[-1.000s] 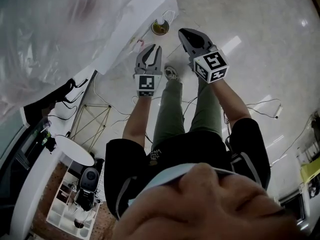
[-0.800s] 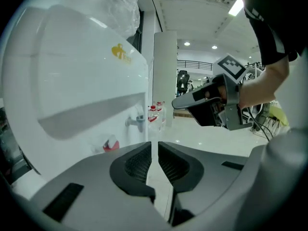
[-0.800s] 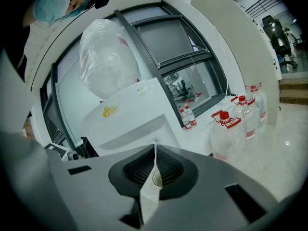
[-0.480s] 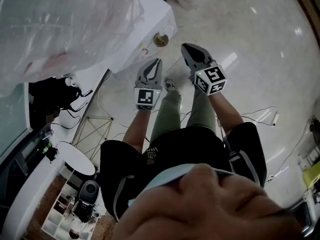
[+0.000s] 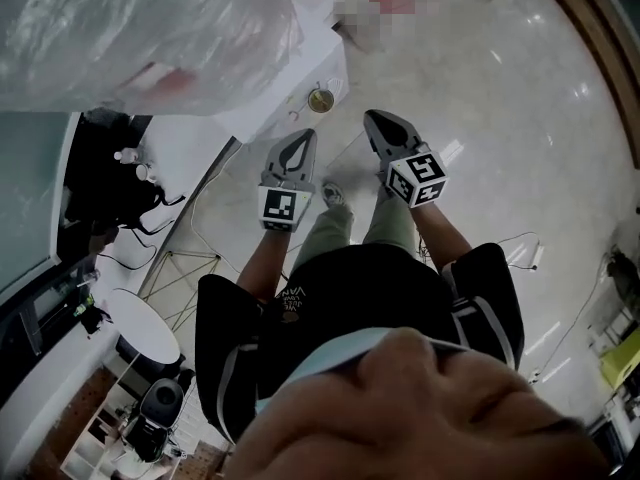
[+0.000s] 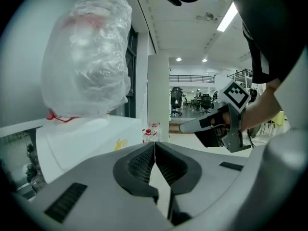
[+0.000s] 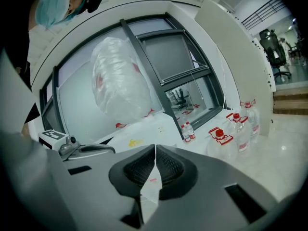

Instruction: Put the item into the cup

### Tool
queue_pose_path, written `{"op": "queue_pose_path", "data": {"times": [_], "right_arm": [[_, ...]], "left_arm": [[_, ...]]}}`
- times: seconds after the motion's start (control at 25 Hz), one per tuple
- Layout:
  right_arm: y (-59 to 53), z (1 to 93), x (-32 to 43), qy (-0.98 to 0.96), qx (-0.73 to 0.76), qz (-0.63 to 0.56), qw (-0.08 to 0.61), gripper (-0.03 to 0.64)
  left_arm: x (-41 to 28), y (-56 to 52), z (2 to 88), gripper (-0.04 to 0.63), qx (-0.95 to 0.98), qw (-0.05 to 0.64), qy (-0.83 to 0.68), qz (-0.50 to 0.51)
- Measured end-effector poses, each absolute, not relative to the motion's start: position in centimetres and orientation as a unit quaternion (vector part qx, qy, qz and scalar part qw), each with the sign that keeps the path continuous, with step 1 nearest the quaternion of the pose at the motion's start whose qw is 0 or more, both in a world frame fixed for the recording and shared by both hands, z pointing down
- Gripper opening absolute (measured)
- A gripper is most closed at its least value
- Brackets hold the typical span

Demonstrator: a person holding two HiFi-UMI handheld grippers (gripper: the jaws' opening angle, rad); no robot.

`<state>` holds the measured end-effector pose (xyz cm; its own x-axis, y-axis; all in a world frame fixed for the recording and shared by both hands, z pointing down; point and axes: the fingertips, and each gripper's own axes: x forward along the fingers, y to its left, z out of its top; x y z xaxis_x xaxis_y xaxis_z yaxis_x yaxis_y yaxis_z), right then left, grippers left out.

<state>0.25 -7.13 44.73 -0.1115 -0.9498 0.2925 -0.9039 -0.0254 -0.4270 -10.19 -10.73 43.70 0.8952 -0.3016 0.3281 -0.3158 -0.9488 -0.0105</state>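
In the head view a round cup (image 5: 320, 99) with a dark yellowish inside stands near the edge of a white table (image 5: 250, 98). I cannot make out any item to go in it. My left gripper (image 5: 299, 136) (image 6: 155, 144) hangs in the air short of that table; its jaws have just been closing and now meet, with nothing between them. My right gripper (image 5: 374, 117) (image 7: 155, 147) is beside it to the right, also in the air, jaws shut and empty. Each gripper shows in the other's view: the right gripper (image 6: 188, 127), the left gripper (image 7: 103, 149).
A big clear plastic bag (image 5: 130, 28) lies on the white table. Water bottles (image 7: 240, 129) stand on the floor by the wall. Cables (image 5: 520, 243) run over the glossy floor. The person's legs (image 5: 330, 233) are below the grippers. A small round table (image 5: 140, 313) is at lower left.
Both grippers have come up, away from the floor. The left jaws, apart a second ago, have closed. The head view has shifted, so more of the table and bag shows.
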Motion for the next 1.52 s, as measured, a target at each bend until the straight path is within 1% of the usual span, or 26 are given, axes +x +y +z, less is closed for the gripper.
{"op": "queue_pose_path", "data": {"times": [0.16,0.48,1.52], "right_arm": [[-5.7,41.9,-0.4,0.694,-0.672,-0.252,0.047,0.043],[-4.0,38.3,-2.1,0.698,-0.678,-0.228,0.037,0.043],[1.9,31.9,-6.6,0.678,-0.715,-0.167,0.016,0.041]], "left_arm": [[-11.5,-9.8,40.5,0.02,0.976,0.016,-0.156,0.149],[-13.8,-8.8,36.8,0.02,0.978,0.005,-0.162,0.129],[-20.1,-5.6,31.0,0.02,0.984,-0.023,-0.149,0.09]]}}
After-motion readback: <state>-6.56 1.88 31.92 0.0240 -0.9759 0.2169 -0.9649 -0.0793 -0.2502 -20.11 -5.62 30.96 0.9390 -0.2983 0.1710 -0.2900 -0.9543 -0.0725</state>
